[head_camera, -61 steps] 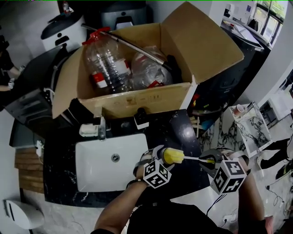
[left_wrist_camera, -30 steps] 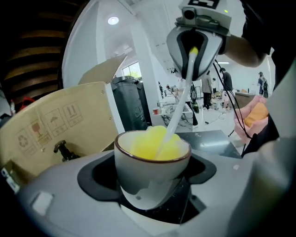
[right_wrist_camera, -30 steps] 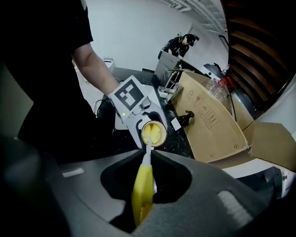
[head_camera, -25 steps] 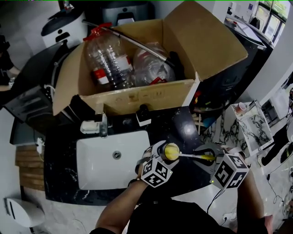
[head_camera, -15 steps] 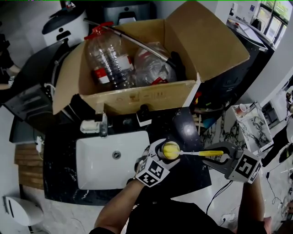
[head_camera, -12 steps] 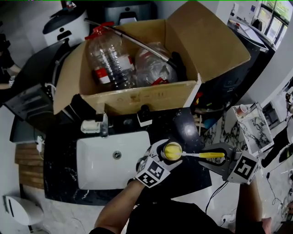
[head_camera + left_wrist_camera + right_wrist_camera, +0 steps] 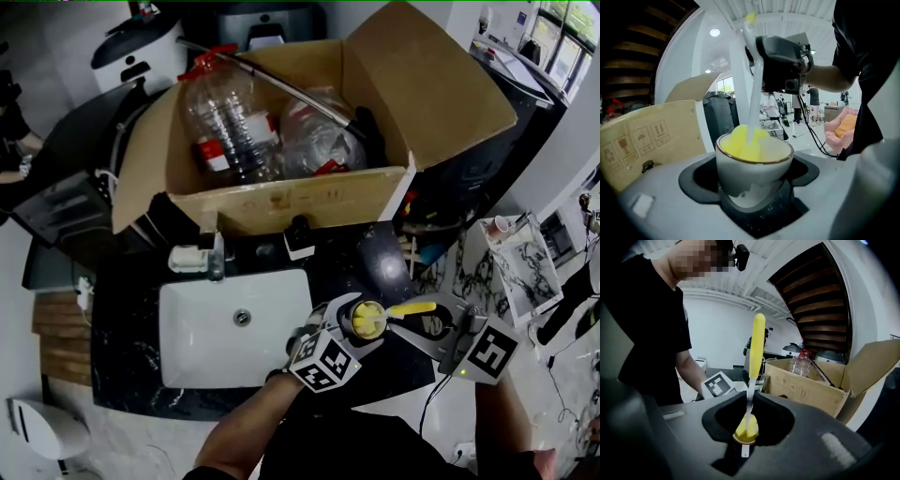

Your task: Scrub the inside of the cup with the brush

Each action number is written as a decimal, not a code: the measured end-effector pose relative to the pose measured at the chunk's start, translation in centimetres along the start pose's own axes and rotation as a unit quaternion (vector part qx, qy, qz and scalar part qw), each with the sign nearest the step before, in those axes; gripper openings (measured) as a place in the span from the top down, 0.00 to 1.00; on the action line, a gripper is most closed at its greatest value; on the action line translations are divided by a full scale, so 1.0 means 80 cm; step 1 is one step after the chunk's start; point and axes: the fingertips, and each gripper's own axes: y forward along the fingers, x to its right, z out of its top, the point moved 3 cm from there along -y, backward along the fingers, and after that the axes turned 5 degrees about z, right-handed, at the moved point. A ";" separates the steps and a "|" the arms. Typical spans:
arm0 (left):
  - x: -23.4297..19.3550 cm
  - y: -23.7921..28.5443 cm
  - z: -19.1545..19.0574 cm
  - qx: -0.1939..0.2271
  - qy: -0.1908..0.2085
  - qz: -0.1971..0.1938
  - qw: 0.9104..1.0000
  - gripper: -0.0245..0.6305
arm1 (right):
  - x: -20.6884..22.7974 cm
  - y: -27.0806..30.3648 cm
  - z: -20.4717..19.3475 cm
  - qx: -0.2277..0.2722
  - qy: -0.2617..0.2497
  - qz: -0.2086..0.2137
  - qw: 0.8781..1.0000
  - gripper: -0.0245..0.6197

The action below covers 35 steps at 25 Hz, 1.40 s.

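Observation:
A white cup with a gold rim (image 7: 754, 171) sits between the jaws of my left gripper (image 7: 754, 190), which is shut on it. In the head view the cup (image 7: 349, 309) hangs over the black counter, right of the sink. The brush's yellow sponge head (image 7: 744, 143) is inside the cup, filling its left side. Its white stem (image 7: 754, 84) rises to my right gripper (image 7: 433, 325), which is shut on the brush. In the right gripper view the stem (image 7: 749, 399) passes between the jaws, with the yellow handle (image 7: 758, 341) above and the sponge head (image 7: 746, 430) below.
A white sink (image 7: 202, 328) with a faucet (image 7: 217, 258) lies left of the cup in the black counter (image 7: 375, 262). Behind it stands an open cardboard box (image 7: 281, 202) holding plastic bottles. A marble-patterned tray (image 7: 516, 258) is at the right.
My right gripper has come in closer to the cup and the brush handle has tilted upward. The sponge head sits deeper in the cup. The left gripper has shifted slightly right.

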 end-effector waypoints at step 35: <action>-0.026 -0.014 -0.009 -0.018 -0.024 0.045 0.999 0.31 | -0.018 0.007 -0.007 0.083 0.092 -0.100 0.987 0.90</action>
